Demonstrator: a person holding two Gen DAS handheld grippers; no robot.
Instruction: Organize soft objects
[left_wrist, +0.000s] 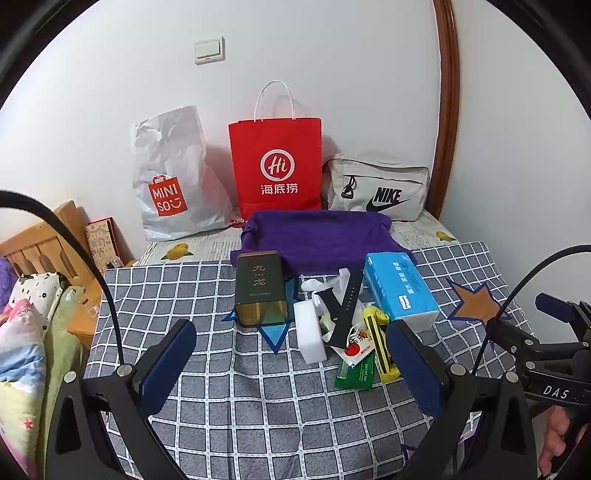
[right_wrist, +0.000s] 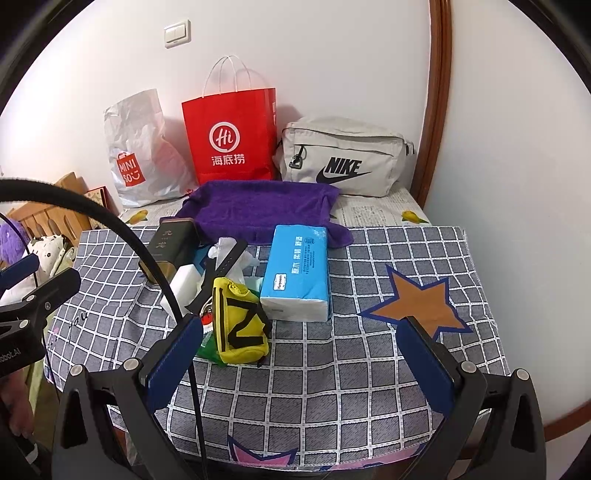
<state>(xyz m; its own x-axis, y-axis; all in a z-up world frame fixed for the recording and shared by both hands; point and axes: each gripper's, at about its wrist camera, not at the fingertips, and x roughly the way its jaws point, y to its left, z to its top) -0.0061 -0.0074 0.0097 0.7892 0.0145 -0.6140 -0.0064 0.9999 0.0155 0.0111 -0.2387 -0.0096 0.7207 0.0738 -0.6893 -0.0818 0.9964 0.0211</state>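
Observation:
A purple towel (left_wrist: 317, 236) (right_wrist: 258, 206) lies spread at the back of the checked cloth. In front of it sit a blue tissue pack (left_wrist: 400, 290) (right_wrist: 299, 271), a yellow pouch (right_wrist: 242, 325) (left_wrist: 380, 343), a white sponge block (left_wrist: 308, 332) (right_wrist: 181, 280), a dark tea tin (left_wrist: 260, 288) (right_wrist: 171, 247), a black strap (left_wrist: 341, 310) and a green sachet (left_wrist: 356, 369). My left gripper (left_wrist: 291, 363) is open and empty, above the cloth just short of the pile. My right gripper (right_wrist: 306, 363) is open and empty, to the right of the yellow pouch.
Against the wall stand a white MINISO bag (left_wrist: 170, 177) (right_wrist: 136, 147), a red paper bag (left_wrist: 277, 166) (right_wrist: 231, 136) and a grey Nike bag (left_wrist: 376, 188) (right_wrist: 343, 158). A wooden headboard (left_wrist: 40, 243) and bedding (left_wrist: 22, 332) lie left. The table edge is near.

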